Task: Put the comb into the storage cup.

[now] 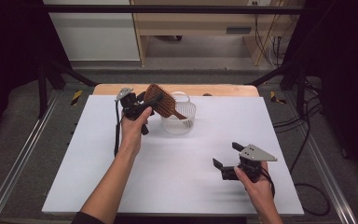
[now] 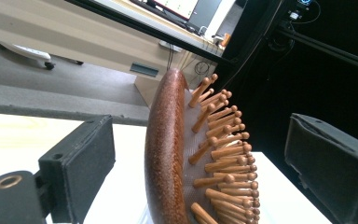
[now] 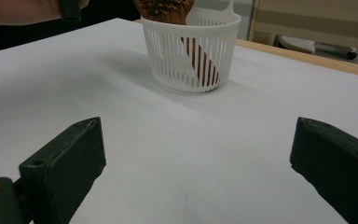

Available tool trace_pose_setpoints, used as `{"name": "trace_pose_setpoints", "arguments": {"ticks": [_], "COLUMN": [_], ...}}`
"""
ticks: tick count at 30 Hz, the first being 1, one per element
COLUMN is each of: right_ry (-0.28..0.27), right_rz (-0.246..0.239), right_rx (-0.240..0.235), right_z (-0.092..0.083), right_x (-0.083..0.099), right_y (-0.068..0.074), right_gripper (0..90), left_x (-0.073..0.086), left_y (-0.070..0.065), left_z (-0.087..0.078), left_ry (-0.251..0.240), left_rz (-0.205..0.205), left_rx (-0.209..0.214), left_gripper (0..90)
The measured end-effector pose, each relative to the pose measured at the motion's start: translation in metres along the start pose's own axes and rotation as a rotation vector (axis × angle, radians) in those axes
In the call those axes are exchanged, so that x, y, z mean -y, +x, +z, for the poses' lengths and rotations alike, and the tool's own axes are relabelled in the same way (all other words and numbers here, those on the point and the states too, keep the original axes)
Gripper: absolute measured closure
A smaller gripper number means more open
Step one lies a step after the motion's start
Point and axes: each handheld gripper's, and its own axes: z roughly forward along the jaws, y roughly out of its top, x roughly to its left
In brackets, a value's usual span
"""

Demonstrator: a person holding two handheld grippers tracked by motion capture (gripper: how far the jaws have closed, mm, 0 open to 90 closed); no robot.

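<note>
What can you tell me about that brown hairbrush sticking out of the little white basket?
The hairbrush looks wooden, reddish brown, with an oval paddle head and rows of round-tipped pegs set in a paler pad. Its handle stands down inside the white slatted basket, leaning against the rim, so the head tilts up and out toward the left gripper. That gripper's black pads stand either side of the head with gaps showing, not pressing it. The basket seems to be all that supports it.
</note>
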Motion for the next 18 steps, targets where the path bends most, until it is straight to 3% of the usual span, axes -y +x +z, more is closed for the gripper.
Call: {"name": "trace_pose_setpoints", "arguments": {"ticks": [8,18], "right_ry": [0.001,0.003], "right_rz": [-0.002,0.003], "right_rx": [-0.003,-0.011], "right_z": [0.001,0.002], "right_x": [0.0,0.002], "right_y": [0.0,0.0], "right_gripper": [3.7,3.7], "left_x": [-0.003,-0.008], "left_y": [-0.005,-0.01], "left_z": [-0.007,-0.018], "left_ry": [-0.006,-0.019], "left_rz": [0.064,0.112], "left_rx": [-0.019,-0.039], "left_gripper": [7.6,6.3]}}
